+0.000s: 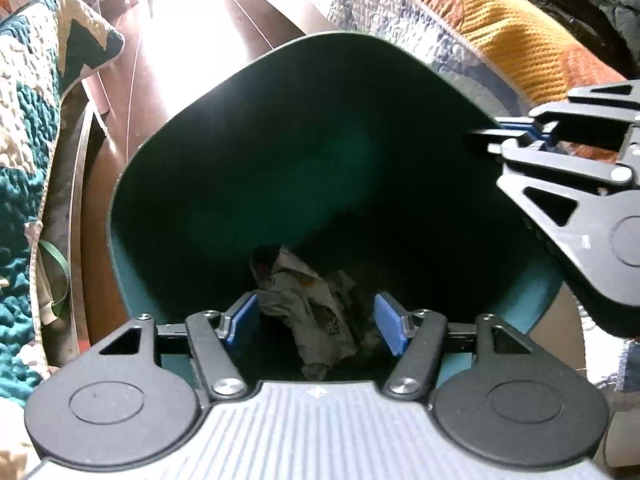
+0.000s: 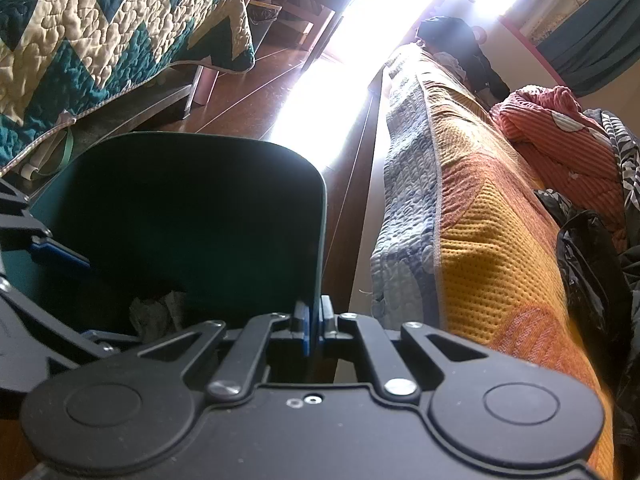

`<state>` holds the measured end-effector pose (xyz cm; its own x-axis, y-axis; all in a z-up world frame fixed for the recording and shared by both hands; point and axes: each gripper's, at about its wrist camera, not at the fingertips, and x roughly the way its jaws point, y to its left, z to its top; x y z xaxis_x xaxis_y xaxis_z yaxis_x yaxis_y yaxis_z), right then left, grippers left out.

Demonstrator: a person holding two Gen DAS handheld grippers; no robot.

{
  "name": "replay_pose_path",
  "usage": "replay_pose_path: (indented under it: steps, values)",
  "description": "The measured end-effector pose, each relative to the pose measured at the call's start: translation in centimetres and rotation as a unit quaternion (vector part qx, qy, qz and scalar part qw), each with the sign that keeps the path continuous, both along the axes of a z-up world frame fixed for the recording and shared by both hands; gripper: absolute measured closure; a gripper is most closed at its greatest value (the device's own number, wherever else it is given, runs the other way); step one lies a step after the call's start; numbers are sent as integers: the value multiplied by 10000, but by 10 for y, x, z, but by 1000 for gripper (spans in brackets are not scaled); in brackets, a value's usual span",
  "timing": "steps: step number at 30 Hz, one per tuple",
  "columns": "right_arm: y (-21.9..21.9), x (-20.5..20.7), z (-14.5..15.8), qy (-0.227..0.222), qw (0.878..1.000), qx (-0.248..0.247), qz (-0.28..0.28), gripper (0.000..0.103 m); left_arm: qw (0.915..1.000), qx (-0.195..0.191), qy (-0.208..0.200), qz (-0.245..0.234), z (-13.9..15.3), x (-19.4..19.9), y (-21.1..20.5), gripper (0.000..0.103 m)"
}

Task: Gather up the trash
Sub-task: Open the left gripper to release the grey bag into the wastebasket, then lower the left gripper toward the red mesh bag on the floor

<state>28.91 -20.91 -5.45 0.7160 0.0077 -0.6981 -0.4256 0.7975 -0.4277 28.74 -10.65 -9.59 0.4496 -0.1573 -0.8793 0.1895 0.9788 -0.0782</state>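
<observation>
1. Your left gripper (image 1: pixel 316 322) is released: its two blue pads (image 1: pixel 242 320) stand wide apart, and nothing is between them. It hangs over the mouth of the dark green trash bin (image 1: pixel 240 92) and looks down into it.
2. Inside the bin lies the crumpled trash (image 1: pixel 308 308), a pale wrinkled piece of paper or wrapper with some brown print. It rests at the bottom, and in the left wrist view you see it between the two open pads, but lower, not touching them.
3. In the right wrist view the same trash (image 2: pixel 154 314) shows only as a grey crumpled shape low in the bin (image 2: pixel 200 216); the rest of the bin's inside is too dark to tell.
4. Your right gripper (image 2: pixel 314 330) is clenched on the wall of the bin: one pad is on the inner side and one on the outer side, with the thin rim between them. The left wrist view shows this gripper (image 1: pixel 486 138) at the bin's right edge.
5. The bin stands on the brown wooden floor (image 2: pixel 256 96), between a bed with a teal and cream zigzag quilt (image 2: pixel 100 36) and another bed with an orange and yellow blanket (image 2: pixel 492 248).
</observation>
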Motion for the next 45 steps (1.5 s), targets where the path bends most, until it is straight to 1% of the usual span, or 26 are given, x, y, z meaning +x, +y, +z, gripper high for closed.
replay_pose_path:
  steps: [9,11,15,18,22,27,30,32,34,36,39,42,45]
  values:
    - [0,0,0,4,10000,6,-13,100,9999,-69,-146,-32,22,-19,9,37]
    - [1,0,0,6,10000,0,-10,99,9998,-50,-181,-26,27,-23,11,34]
    - [0,0,-1,3,10000,-2,-4,99,9995,-10,-301,-20,37,-32,17,32]
    - [0,0,0,4,10000,-2,-2,99,9993,-18,-375,9,43,-39,22,28]
    - [0,0,0,3,10000,-4,-4,99,9988,10,-475,82,48,-49,30,25]
    - [0,0,0,4,10000,-7,9,99,9987,-53,-444,227,49,-66,46,23]
    - [0,0,0,-3,10000,-20,16,99,9983,23,-459,355,49,-77,58,19]
    - [0,0,0,-1,10000,-22,17,99,9980,97,-462,428,47,-84,68,19]
    - [0,0,0,-2,10000,-23,11,99,9975,162,-416,544,42,-91,79,18]
    - [1,0,0,0,10000,-25,16,99,9971,185,-218,704,30,-93,93,16]
    - [2,-1,0,-6,10000,-48,34,99,9933,207,220,1119,1,-92,113,15]
    - [3,-1,0,-12,10000,-63,38,99,9881,442,535,1371,-28,-87,124,15]
    - [4,-1,0,-25,9999,-82,53,99,9827,450,901,1557,-58,-86,135,15]
